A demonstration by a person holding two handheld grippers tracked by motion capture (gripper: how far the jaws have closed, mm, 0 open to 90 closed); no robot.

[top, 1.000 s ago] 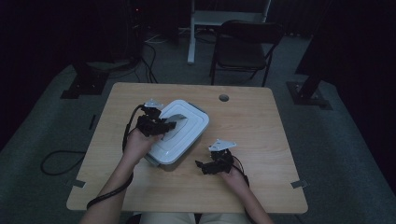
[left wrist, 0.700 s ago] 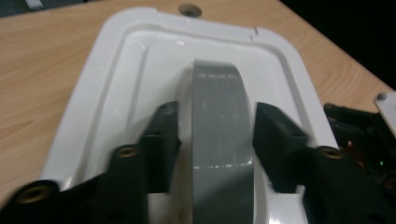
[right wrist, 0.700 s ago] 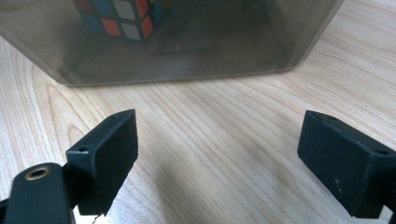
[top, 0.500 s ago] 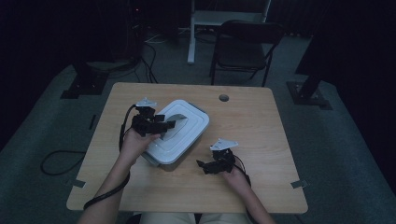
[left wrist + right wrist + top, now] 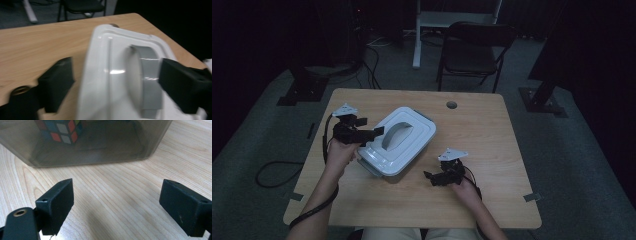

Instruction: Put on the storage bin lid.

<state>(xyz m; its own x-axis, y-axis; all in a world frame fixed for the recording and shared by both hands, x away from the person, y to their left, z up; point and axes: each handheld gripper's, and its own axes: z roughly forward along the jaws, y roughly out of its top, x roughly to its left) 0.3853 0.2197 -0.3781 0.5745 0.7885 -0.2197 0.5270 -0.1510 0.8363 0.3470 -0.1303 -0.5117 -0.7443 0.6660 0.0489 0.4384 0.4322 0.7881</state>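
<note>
Dark floor surrounds the wooden table [image 5: 492, 150], with a folding chair [image 5: 474, 47] and trailing cables [image 5: 272, 172] behind and beside it. On the table sits a plastic box with a white lid [image 5: 399, 140] and a grey handle [image 5: 148, 75]; through its clear wall a puzzle cube [image 5: 60, 130] shows inside. The left gripper [image 5: 374, 132] straddles the lid's near edge, jaws just spread apart, pressing nothing. The right gripper [image 5: 429, 177] rests just beside the box, jaws wide, nothing between them. A cable hole [image 5: 452, 105] lies beyond.
</note>
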